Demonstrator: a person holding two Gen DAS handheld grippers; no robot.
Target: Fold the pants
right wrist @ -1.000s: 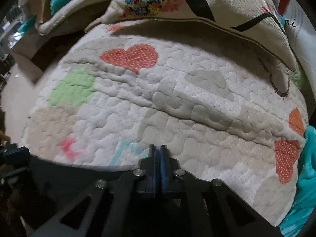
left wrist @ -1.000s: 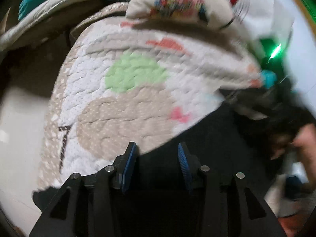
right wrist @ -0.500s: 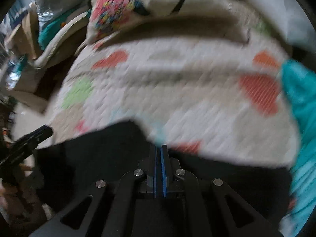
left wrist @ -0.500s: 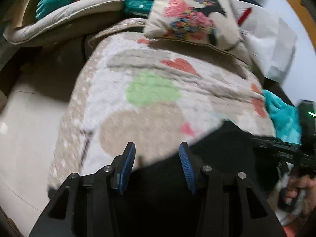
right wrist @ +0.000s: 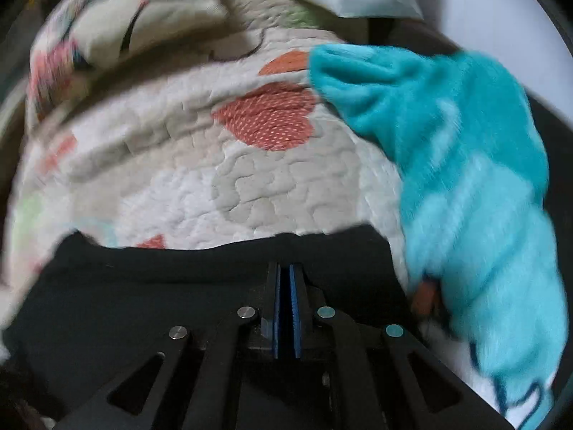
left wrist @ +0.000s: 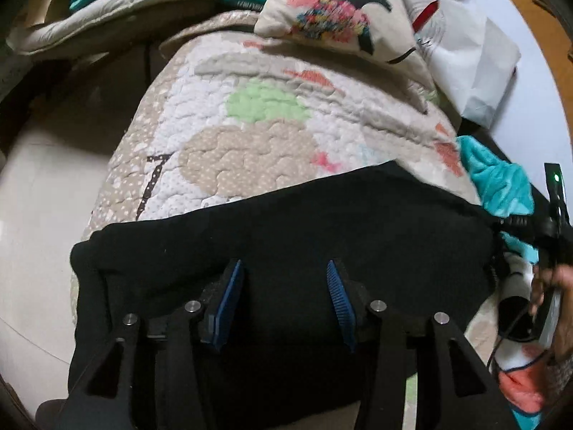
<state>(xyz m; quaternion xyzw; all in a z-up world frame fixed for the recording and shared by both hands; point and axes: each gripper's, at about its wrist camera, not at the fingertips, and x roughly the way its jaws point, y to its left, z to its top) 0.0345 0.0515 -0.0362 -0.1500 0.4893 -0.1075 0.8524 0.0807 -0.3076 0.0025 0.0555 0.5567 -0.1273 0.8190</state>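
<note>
Indoor light, dim-ish & warm, no hard glare. Both views fisheye: edges bend hard, black vignette in corners. Left wrist view fairly sharp at centre, slight smear on the pillow (left wrist: 343,10) upper centre. Right wrist view motion-blurred all over, worst at left edge & on the teal blanket (right wrist: 465,186) at right. Black pants (left wrist: 304,229) swallow detail, folds barely readable. Soft shadow under pillow edge.
</note>
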